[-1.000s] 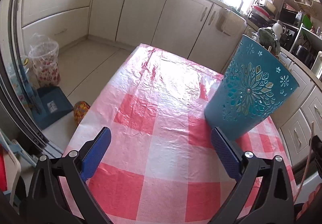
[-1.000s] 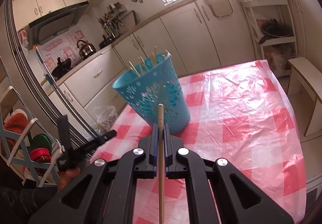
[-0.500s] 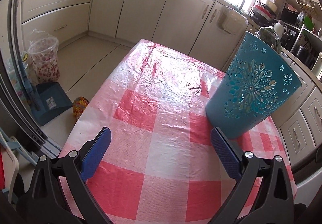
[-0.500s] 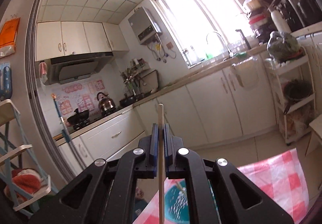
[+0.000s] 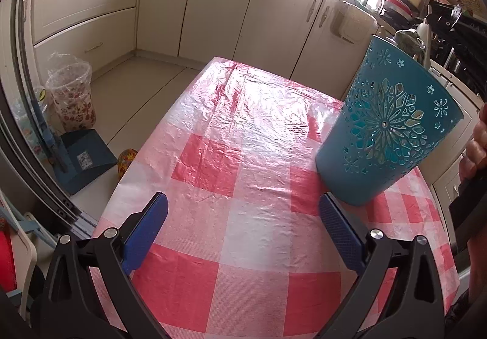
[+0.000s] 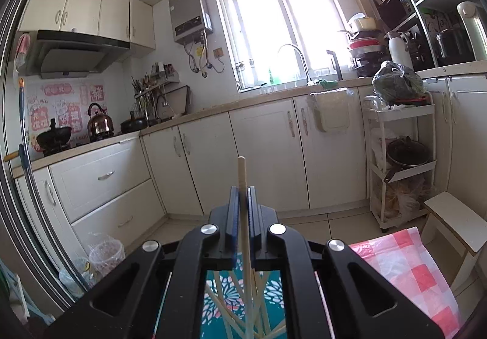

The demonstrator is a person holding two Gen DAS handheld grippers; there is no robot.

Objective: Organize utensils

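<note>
The chopstick (image 6: pixel 242 183) stands nearly upright, pinched between the blue pads of the right tongs (image 6: pixel 242 202), its blunt top poking above them and its lower length running down behind the black frame. Its lower end reaches into the mouth of the teal cut-out basket (image 6: pixel 234 302) directly beneath, where several other chopsticks (image 6: pixel 225 313) already lean crosswise. So the step in hand looks like dropping this stick in with the rest; the carrying part seems done, the letting-go is not.

From the other side, the same teal basket (image 5: pixel 392 129) sits on the red-and-white checked cloth of the desk (image 5: pixel 243 162), near its right edge. The left tongs (image 5: pixel 243 229) are spread wide with nothing between them, hanging low over the cloth just beside the basket's foot without touching it. A hand (image 5: pixel 478 147) shows at the far right edge.

The next move, as I judge it, calls for keeping the stick aimed inside the rim and parting the right pads so it slides down among the others; a tilt outward could send it against the rim or onto the desk
</note>
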